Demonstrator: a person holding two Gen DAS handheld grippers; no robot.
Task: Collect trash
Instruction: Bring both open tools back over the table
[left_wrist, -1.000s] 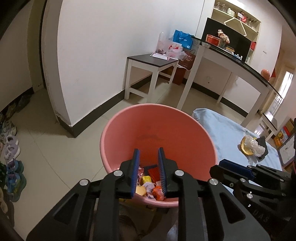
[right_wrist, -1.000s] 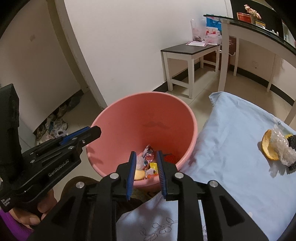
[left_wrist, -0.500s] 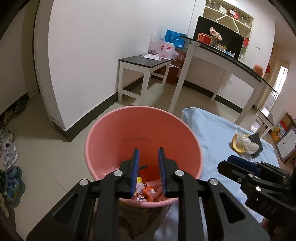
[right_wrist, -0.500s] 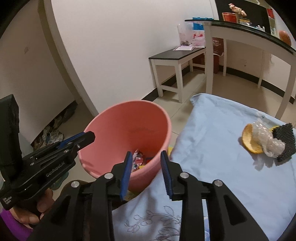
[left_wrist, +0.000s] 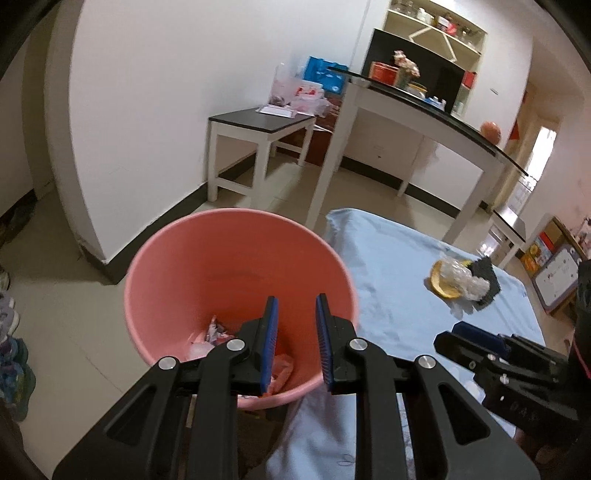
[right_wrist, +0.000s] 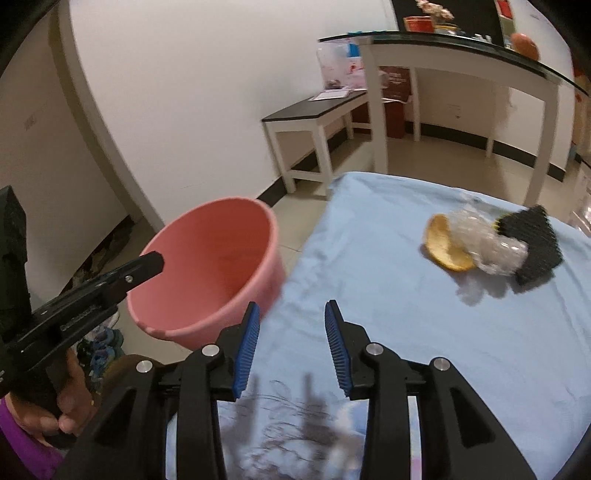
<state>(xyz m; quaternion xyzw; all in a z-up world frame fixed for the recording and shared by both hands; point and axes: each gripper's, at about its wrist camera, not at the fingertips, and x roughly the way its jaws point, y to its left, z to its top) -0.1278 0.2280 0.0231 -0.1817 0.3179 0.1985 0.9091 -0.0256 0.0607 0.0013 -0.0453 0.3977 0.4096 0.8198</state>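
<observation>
Beyond the right gripper (right_wrist: 291, 345), far and to the right on the pale blue cloth-covered table (right_wrist: 388, 288), lies the remaining trash cluster: a curved orange fruit peel (right_wrist: 445, 243), a crumpled clear plastic wrapper (right_wrist: 491, 245) and a black mesh scouring pad (right_wrist: 535, 243), touching one another in a row running left to right. Right gripper jaws are opening, nothing between them. Left gripper (left_wrist: 295, 345) hangs over the round pink plastic bucket (left_wrist: 236, 266), jaws apart and empty; wrappers lie at the bucket's bottom. Judgement: the right gripper is nearer the cluster and should take the peel's near edge first.
</observation>
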